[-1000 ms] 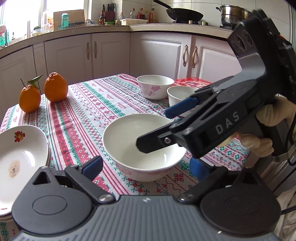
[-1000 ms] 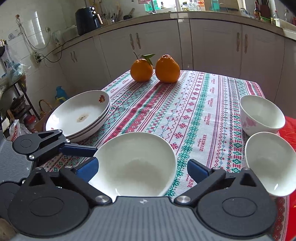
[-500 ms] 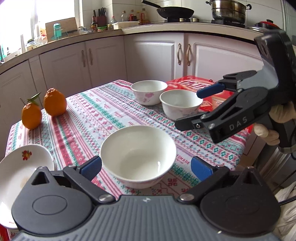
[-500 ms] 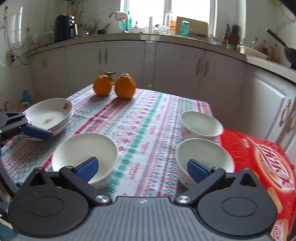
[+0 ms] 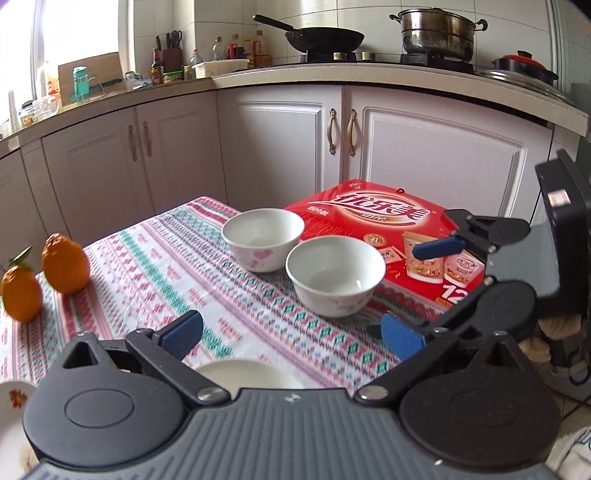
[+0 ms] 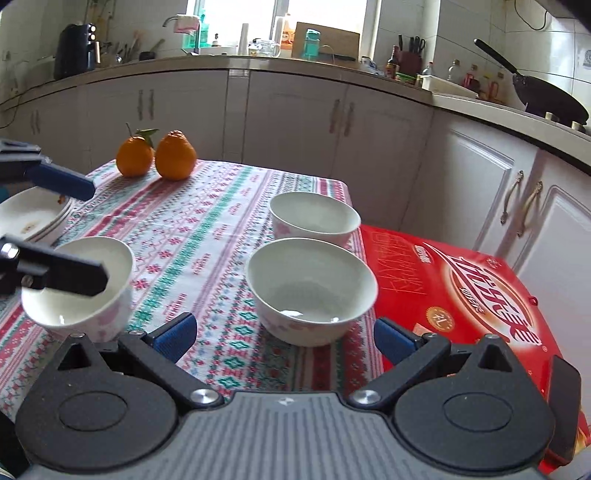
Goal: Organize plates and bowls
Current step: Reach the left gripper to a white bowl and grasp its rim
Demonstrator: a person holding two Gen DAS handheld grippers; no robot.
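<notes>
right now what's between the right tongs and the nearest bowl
Only bare patterned tablecloth. In the right wrist view, the open right tongs point at the nearest bowl, with nothing in the gap.

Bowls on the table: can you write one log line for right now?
left hand-held gripper: open, over near bowl | right hand-held gripper: open, facing middle bowl | far bowl: untouched

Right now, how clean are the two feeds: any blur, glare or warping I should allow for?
Left wrist view: the oranges and tablecloth are smeared by motion, the window is blown out, and fisheye bends the counter edge. Right wrist view: sharper, though the near bowl is slightly soft, the window is overexposed, and the cabinets curve.
</notes>
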